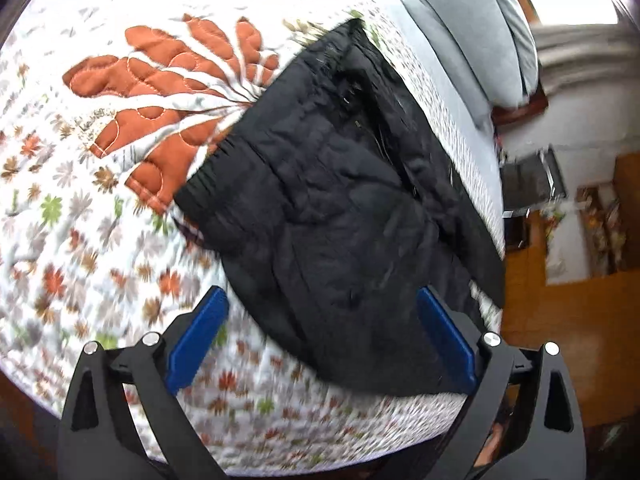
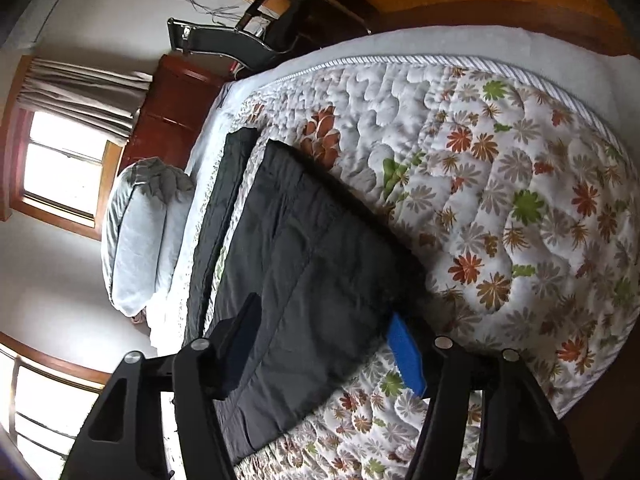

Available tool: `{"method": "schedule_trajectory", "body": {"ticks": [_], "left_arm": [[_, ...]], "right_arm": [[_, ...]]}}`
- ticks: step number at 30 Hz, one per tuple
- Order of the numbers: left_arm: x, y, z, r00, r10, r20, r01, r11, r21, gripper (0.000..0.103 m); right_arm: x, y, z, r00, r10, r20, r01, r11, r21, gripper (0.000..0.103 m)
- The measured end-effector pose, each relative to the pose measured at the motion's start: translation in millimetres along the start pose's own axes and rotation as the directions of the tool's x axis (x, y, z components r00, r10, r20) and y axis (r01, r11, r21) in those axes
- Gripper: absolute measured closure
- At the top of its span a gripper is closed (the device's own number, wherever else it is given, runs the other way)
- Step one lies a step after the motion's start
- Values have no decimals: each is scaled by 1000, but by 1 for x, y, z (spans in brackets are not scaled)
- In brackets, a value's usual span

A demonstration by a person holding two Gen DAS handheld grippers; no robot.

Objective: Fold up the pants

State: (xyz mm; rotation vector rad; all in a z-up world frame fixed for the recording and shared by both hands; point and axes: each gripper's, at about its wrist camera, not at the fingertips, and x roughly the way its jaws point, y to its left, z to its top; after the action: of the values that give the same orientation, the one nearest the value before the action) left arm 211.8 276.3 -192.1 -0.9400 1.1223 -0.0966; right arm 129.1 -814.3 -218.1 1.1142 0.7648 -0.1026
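Black pants (image 1: 340, 200) lie folded on a floral quilt (image 1: 100, 240) near the bed's edge, elastic waistband toward the orange leaf pattern. My left gripper (image 1: 322, 332) is open just above the near end of the pants, blue pads on either side, holding nothing. In the right wrist view the pants (image 2: 304, 264) lie as a flat dark rectangle on the quilt (image 2: 500, 200). My right gripper (image 2: 326, 344) is open over their near end, holding nothing.
A second dark folded garment (image 2: 224, 200) lies beside the pants toward the pillows (image 2: 140, 232). Grey pillows (image 1: 472, 28) are at the bed's head. A chair (image 2: 224, 40), wooden floor (image 1: 560, 320), windows and curtains (image 2: 80, 88) surround the bed.
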Motion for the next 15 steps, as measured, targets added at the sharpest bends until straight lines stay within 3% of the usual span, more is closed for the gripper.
{"method": "schedule_trajectory", "body": {"ticks": [3, 5, 6, 7, 8, 9, 10, 13, 14, 15], "left_arm": [[10, 7, 10, 1000, -21, 3, 21, 998, -55, 8], [11, 5, 14, 1000, -22, 6, 22, 998, -58, 10], [10, 3, 15, 1000, -13, 14, 14, 999, -47, 19], [7, -1, 14, 1000, 10, 22, -10, 1000, -23, 49], [3, -4, 10, 999, 30, 19, -30, 1000, 2, 66], [3, -6, 8, 999, 37, 20, -37, 999, 18, 70], [3, -8, 7, 999, 39, 19, -39, 999, 24, 82], [5, -4, 10, 999, 27, 21, -27, 1000, 6, 90], [8, -1, 10, 1000, 23, 18, -23, 1000, -5, 92], [10, 0, 11, 1000, 19, 15, -19, 1000, -18, 93]], "right_arm": [[-1, 0, 1, 1000, 14, 6, -14, 1000, 6, 38], [0, 0, 3, 1000, 16, 0, -16, 1000, -6, 46], [1, -1, 4, 1000, 21, -6, -21, 1000, -11, 57], [-1, -4, 4, 1000, 24, -10, -24, 1000, -10, 64], [0, -5, 5, 1000, 26, -10, -26, 1000, -3, 64], [0, -7, 5, 999, 31, -11, -31, 1000, -1, 64], [0, -7, 5, 1000, 29, -12, -29, 1000, -5, 64], [1, -8, 5, 999, 33, -16, -33, 999, -7, 64], [2, -7, 5, 999, 28, -19, -29, 1000, -11, 67], [3, -6, 6, 999, 26, -25, -26, 1000, -16, 82]]}}
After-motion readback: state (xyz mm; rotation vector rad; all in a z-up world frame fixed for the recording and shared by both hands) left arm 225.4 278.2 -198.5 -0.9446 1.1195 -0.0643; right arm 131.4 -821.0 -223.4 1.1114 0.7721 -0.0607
